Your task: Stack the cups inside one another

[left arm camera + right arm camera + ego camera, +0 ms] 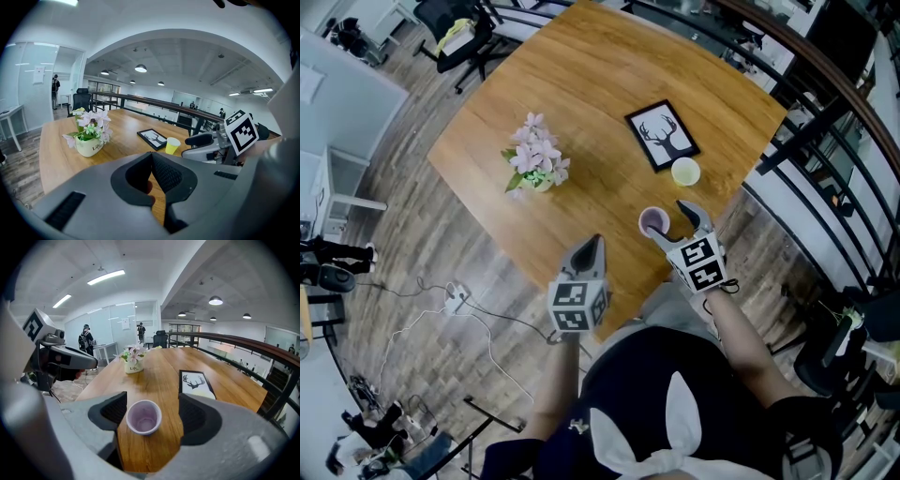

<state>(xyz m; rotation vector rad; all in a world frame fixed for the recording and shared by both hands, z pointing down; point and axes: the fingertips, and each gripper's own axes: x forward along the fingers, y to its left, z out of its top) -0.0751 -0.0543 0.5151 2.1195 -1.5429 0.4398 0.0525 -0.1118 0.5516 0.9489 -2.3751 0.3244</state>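
Right gripper [152, 405] loosely around purple cup [144, 417]

The head view looks steeply down from above the person onto the wooden table [581, 112], with the left gripper [594, 244] and right gripper [673, 225] at its near edge. The left gripper view faces low across the tabletop, the right gripper view tilts down close over a purple cup [143, 417]; both share the flower pot [89, 145] and framed deer picture [152, 138].

Purple cup [653, 221] upright, empty; yellow cup [685, 172] upright, apart.
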